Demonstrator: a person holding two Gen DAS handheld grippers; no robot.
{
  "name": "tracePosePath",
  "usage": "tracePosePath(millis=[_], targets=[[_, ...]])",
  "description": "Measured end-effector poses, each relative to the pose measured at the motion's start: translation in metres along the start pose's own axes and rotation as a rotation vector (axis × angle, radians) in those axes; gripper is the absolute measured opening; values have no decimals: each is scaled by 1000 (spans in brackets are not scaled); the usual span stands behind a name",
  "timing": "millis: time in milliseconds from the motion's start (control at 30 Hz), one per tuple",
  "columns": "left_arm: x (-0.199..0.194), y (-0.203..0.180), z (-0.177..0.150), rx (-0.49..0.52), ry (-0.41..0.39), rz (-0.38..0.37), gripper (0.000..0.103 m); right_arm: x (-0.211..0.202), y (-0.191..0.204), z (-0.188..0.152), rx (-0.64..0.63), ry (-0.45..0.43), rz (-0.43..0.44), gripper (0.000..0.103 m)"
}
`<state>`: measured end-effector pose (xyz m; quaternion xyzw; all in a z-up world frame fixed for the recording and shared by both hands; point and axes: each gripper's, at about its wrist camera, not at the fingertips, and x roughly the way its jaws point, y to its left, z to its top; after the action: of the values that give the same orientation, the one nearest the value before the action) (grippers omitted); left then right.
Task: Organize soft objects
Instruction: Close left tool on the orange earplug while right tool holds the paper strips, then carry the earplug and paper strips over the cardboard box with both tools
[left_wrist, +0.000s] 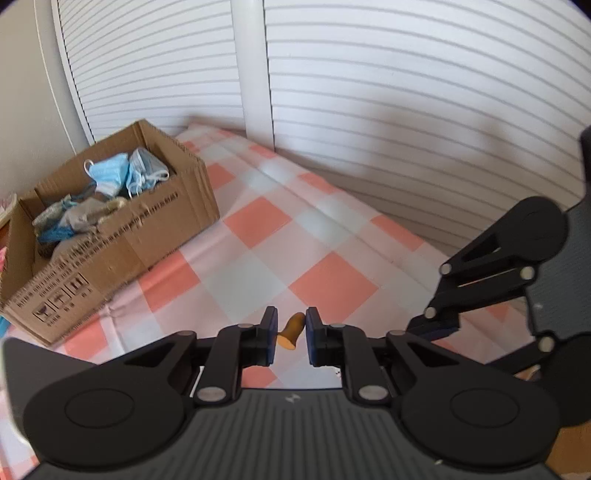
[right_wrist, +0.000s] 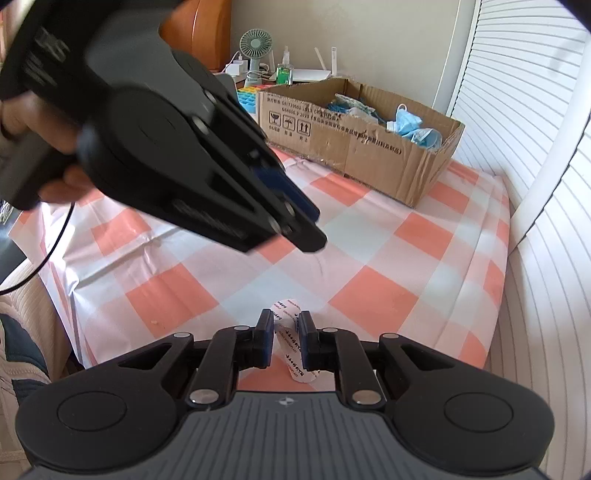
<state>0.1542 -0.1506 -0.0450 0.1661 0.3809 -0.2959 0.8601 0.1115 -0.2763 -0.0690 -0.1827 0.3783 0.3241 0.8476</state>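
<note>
While the left gripper (left_wrist: 291, 332) hangs over the checked cloth (left_wrist: 258, 258) with its jaws parted a little, a small orange-brown piece (left_wrist: 291, 331) shows in the gap between them; whether the pads touch it cannot be told. The right gripper (right_wrist: 286, 338) is likewise narrowly parted, astride a white printed strip (right_wrist: 291, 339), perhaps a plaster in its wrapper, which runs between the pads and out past both ends; whether they are touching it is unclear.

The cardboard box (right_wrist: 369, 147) stands at the far end of the bench, near the louvred doors (left_wrist: 406, 92), and holds blue face masks (left_wrist: 122, 171) and a heap of grey and blue cloth (left_wrist: 70, 218). In the right wrist view the left gripper (right_wrist: 314, 218) hovers above the cloth between the strip and the box, held by a hand (right_wrist: 22, 122).

Bare checked cloth lies between both grippers and the box. The bench's right edge runs close along the louvred doors; its near left edge drops off beside a cable (right_wrist: 55, 236).
</note>
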Motion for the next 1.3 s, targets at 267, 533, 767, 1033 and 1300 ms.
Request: tracePosePath(millis=[267, 533, 767, 1033, 1300], targets=[[-45, 19, 17, -33, -19, -61, 14, -11, -7, 16, 15, -21, -23, 17], [-79, 67, 27, -104, -49, -11, 14, -15, -17, 44, 23, -50, -48, 17], [-79, 121, 44, -153, -61, 92, 14, -9, -26, 82, 15, -87, -66, 17], [-36, 185, 65, -208, -39, 184, 15, 10, -40, 128, 16, -115, -87, 17], [-6, 225, 61, -273, -102, 260, 85, 33, -61, 164, 58, -136, -101, 17]])
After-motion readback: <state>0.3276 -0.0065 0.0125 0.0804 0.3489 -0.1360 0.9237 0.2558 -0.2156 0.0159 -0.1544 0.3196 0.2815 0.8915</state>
